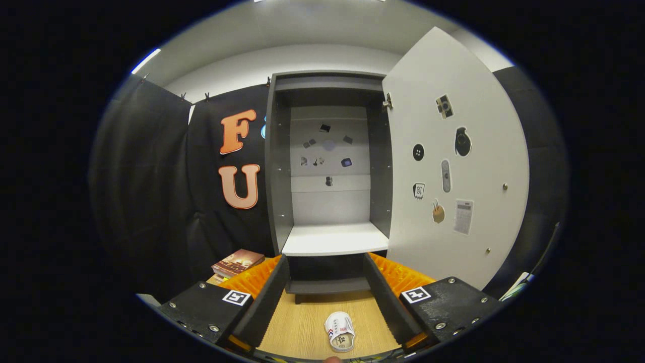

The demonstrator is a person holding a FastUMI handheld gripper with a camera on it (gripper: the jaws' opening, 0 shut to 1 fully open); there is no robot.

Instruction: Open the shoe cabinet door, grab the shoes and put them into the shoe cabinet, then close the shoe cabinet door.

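The grey shoe cabinet (327, 166) stands straight ahead with its white door (453, 176) swung wide open to the right. Inside, a bare white shelf (335, 238) lies at about fingertip height, with a dark lower compartment under it. My gripper (326, 269) is open, its two black fingers spread wide and nothing held between them. A small white shoe (340, 330) with dark markings lies on the wooden table (297, 322), low between the fingers and well short of the cabinet.
A stack of books (237, 263) sits on the table left of the cabinet, beside my left finger. The open door carries several stickers and two small knobs (504, 186). Black cloth walls close in on the left and far right.
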